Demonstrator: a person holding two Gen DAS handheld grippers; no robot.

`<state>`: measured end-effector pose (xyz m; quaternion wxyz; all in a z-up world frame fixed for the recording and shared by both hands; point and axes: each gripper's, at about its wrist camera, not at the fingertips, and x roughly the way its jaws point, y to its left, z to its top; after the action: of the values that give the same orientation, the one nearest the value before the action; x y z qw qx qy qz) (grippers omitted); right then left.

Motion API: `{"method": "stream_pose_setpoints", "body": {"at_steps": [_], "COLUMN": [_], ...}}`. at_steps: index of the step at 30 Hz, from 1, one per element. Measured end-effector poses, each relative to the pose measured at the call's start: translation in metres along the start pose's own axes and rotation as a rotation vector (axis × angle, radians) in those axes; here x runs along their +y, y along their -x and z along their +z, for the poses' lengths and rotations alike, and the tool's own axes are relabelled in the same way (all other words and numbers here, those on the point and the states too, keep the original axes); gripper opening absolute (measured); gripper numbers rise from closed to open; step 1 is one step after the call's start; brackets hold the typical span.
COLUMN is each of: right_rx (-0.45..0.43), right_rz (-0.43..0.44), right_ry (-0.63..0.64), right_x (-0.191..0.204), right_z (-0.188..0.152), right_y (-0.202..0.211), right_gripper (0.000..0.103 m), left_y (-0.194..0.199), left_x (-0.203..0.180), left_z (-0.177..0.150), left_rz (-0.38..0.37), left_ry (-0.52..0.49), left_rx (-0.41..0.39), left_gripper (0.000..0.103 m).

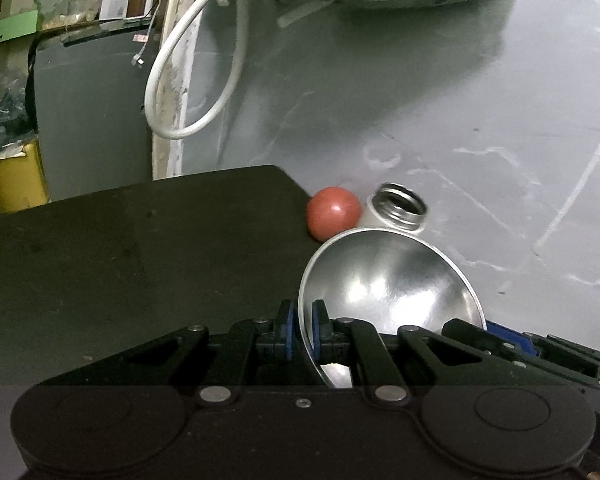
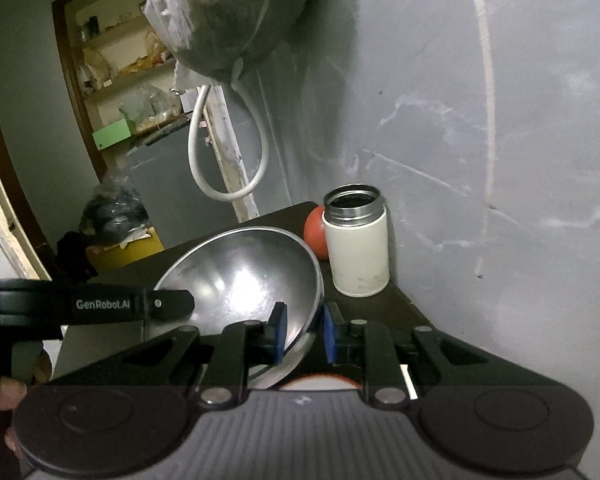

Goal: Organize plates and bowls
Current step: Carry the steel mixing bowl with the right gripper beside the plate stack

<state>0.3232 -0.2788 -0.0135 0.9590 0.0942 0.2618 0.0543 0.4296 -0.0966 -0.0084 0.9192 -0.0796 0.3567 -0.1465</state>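
Note:
A shiny steel bowl hangs tilted over the dark table, its hollow facing me. My left gripper is shut on the bowl's left rim, one blue pad on each side of the wall. My right gripper clamps the opposite rim, one pad inside and one outside. The left gripper's black arm reaches in from the left in the right wrist view. The right gripper's fingers show behind the bowl in the left wrist view. A white, red-edged thing lies under the bowl, mostly hidden.
A red ball and an open white flask stand at the table's far corner against the grey wall. A white cable loop and a hanging bag are above. A hand holds the left gripper.

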Motion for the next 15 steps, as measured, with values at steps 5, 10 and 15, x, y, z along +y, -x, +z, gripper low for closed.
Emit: {"method": "stream_pose_setpoints", "body": {"at_steps": [5,10,15], "right_rx": [-0.002,0.001,0.019], "right_rz": [0.006,0.0,-0.021], "right_ry": [-0.018,-0.04,-0.075], "right_x": [-0.013,-0.031,-0.053], "right_z": [-0.01,-0.023,-0.041], "right_y": [0.032,0.062,0.088], "right_gripper": [0.022,0.022,0.022], "left_y": [0.019,0.031,0.033], "left_x": [-0.022,-0.049,-0.07], "left_z": [-0.012,-0.03,-0.052], "left_rz": [-0.017,-0.046,-0.094], "left_ry": [-0.018,-0.044,-0.042], "left_rx": [0.005,0.034,0.096], "left_gripper": [0.009,0.01,0.01]}}
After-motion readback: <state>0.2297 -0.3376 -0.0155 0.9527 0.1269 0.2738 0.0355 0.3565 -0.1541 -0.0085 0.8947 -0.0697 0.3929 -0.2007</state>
